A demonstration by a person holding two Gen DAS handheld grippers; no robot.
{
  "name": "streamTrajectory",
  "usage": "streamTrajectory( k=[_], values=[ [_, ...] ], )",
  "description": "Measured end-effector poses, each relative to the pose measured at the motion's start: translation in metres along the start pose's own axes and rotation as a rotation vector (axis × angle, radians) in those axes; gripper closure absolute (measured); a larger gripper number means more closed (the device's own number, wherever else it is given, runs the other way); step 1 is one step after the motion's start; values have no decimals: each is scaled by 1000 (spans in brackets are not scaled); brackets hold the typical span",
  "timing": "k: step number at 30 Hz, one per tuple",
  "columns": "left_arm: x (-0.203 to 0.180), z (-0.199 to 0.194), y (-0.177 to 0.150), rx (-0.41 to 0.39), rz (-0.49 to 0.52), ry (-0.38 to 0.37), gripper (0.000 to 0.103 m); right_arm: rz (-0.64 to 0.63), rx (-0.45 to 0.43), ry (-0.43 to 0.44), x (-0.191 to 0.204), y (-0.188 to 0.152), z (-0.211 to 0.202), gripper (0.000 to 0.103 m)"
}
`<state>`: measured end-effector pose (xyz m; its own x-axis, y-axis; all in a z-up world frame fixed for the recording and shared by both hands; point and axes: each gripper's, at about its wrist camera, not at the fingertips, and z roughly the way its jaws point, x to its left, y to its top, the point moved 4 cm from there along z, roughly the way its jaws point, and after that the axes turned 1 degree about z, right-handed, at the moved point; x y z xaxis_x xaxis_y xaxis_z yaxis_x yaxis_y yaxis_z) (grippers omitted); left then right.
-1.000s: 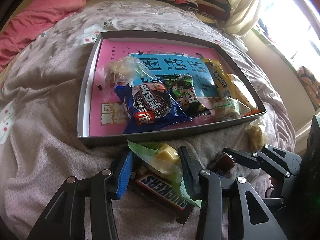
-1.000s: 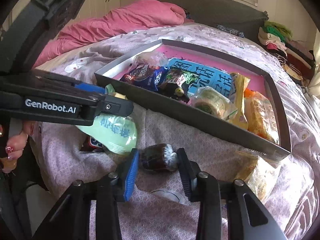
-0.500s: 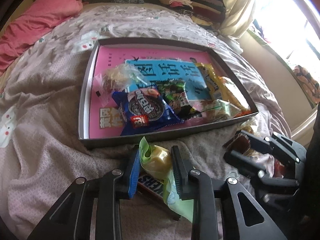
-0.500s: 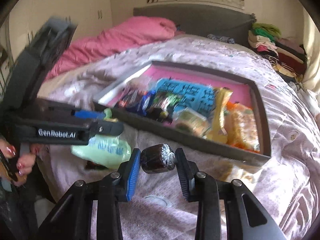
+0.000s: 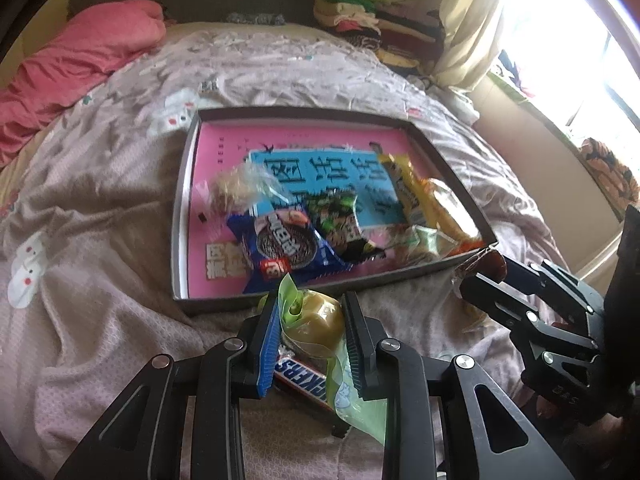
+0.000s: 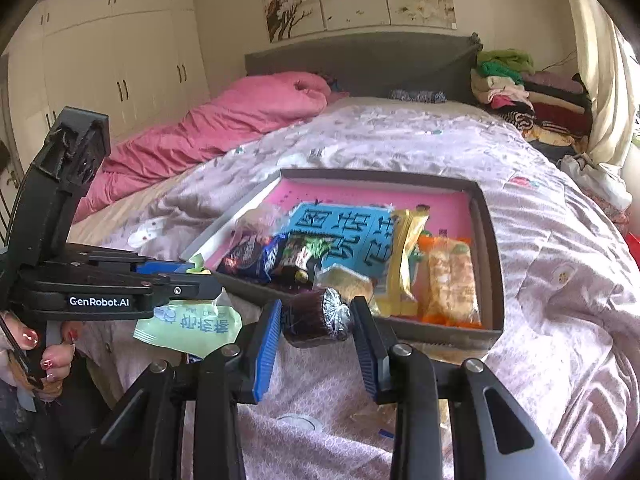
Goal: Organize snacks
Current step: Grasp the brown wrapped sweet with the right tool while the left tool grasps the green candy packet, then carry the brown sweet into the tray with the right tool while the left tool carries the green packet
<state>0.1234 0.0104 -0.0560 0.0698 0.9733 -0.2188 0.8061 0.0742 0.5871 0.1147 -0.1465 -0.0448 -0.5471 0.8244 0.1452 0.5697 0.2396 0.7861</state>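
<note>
My left gripper (image 5: 310, 318) is shut on a green-wrapped snack (image 5: 320, 320) and holds it above the bedspread, just in front of the grey tray (image 5: 182, 216). A Snickers bar (image 5: 304, 380) lies on the bed beneath it. My right gripper (image 6: 316, 320) is shut on a dark brown wrapped candy (image 6: 310, 316), lifted near the tray's front wall (image 6: 440, 330). The tray has a pink and blue bottom and holds several snacks, among them a blue cookie pack (image 5: 284, 246) and an orange pack (image 6: 450, 280). In the right wrist view the left gripper (image 6: 192, 276) shows with the green packet (image 6: 192, 326).
The tray sits on a bed with a lilac patterned cover (image 5: 100, 200). A pink quilt (image 6: 224, 120) lies along the left side. Folded clothes (image 6: 516, 80) are stacked by the headboard. A clear snack bag (image 6: 440, 354) lies on the bed under the tray's front corner. A hand (image 6: 44, 360) holds the left gripper.
My left gripper closed on the green-wrapped snack and lifted it off the Snickers bar. My right gripper rose with the brown candy and came nearer the tray's front wall.
</note>
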Motion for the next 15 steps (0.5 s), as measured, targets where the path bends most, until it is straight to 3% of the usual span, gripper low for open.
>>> streamTrajectory(
  k=[15],
  values=[
    [13,-30,23,-92,-42,41,72,32,-65,-18,-12,13,-11,67]
  ],
)
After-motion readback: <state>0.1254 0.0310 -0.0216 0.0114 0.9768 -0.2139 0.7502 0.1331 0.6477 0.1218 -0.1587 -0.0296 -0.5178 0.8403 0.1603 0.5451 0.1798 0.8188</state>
